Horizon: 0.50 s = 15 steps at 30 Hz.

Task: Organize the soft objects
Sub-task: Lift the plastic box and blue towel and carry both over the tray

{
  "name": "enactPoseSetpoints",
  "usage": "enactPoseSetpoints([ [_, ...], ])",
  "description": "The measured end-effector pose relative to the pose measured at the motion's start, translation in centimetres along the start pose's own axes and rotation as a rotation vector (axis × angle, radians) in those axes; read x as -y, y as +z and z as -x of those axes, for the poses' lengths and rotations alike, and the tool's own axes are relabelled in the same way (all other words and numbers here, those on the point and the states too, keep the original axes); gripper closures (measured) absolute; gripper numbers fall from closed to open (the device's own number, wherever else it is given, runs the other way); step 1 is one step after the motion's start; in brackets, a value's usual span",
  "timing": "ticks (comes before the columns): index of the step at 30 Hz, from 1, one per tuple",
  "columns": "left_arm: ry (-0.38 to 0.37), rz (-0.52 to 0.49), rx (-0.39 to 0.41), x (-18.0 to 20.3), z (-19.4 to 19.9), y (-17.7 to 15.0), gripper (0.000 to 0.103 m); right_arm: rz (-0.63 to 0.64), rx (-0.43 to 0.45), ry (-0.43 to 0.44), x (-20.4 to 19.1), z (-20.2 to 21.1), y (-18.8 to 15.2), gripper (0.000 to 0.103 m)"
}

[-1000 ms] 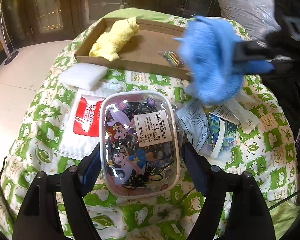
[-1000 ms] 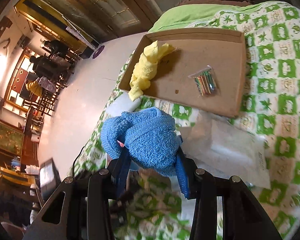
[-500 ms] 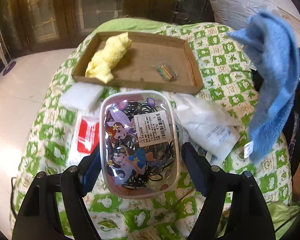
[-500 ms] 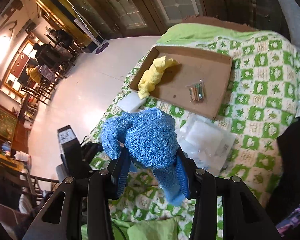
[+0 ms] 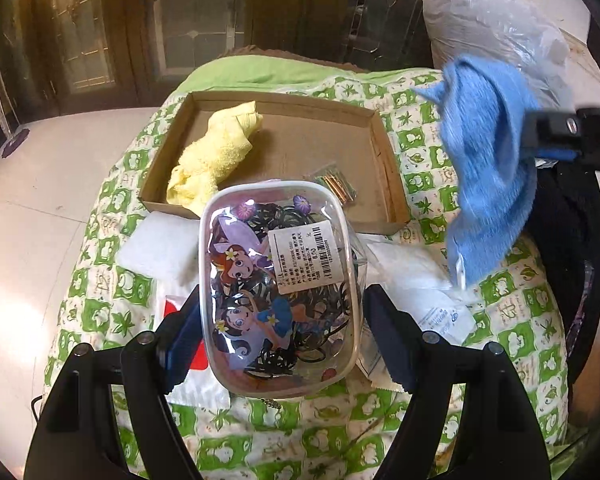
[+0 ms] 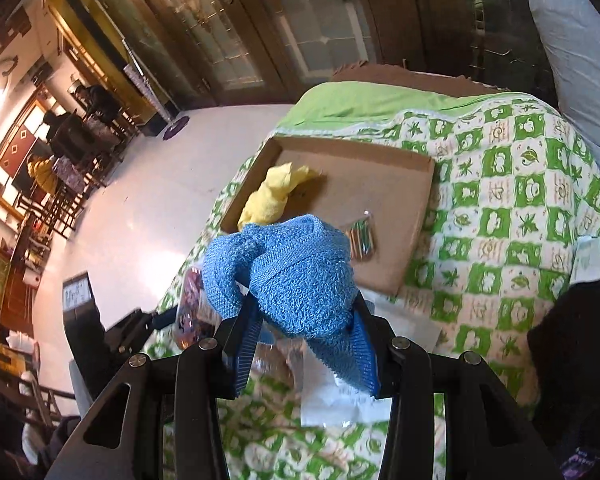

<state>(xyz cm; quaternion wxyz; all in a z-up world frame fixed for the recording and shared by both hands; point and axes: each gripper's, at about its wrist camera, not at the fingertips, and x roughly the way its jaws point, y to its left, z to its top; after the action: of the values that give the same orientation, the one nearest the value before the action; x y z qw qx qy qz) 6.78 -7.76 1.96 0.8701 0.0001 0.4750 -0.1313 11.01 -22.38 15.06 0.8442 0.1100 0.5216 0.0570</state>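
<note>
Change since earlier frame: the blue towel [image 5: 488,152], previously hanging lower at the right side of the bed, is now raised closer to the cardboard tray [image 5: 384,148]; the clear case [image 5: 278,300] now overlaps the tray's near wall in the left wrist view.
Right gripper [image 6: 306,344]: jaws pinching the bunched blue towel [image 6: 296,276], which is in the air above the bed's right side, its free end dangling; touching nothing below.
Left gripper [image 5: 280,328]: jaws set on both sides of the clear case of hair ties; the left pad appears to touch the case, while contact on the right side cannot be confirmed.
Cardboard tray: lies toward the far end of the bed [image 5: 500,320], open side up.
Tray contents: yellow towel [image 5: 214,152] in the left half; small packet of coloured sticks [image 5: 336,184] near the right near corner.
Outside the tray: white pad [image 5: 156,248] just beside the tray's near left corner; plastic packets [image 5: 420,284] near its near right corner.
Step in hand (judged): carrying the blue towel to the tray.
Next move (judged): bring the right gripper over the bare middle of the tray, lower it, then spread the jaws so the towel settles beside the yellow one, clear of the packet.
</note>
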Motion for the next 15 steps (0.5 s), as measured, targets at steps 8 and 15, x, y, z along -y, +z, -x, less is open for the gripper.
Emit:
enactPoseSetpoints([
  [8, -0.013, -0.005, -0.025, 0.2, -2.2, 1.2, 0.026, -0.050, -0.056, -0.006, 1.8, -6.0, 2.6, 0.061],
  [15, -0.014, 0.001, -0.037, -0.4, -4.3, 2.8, 0.026, -0.090, -0.100, 0.011, 3.1, -12.1, 4.8, 0.061],
])
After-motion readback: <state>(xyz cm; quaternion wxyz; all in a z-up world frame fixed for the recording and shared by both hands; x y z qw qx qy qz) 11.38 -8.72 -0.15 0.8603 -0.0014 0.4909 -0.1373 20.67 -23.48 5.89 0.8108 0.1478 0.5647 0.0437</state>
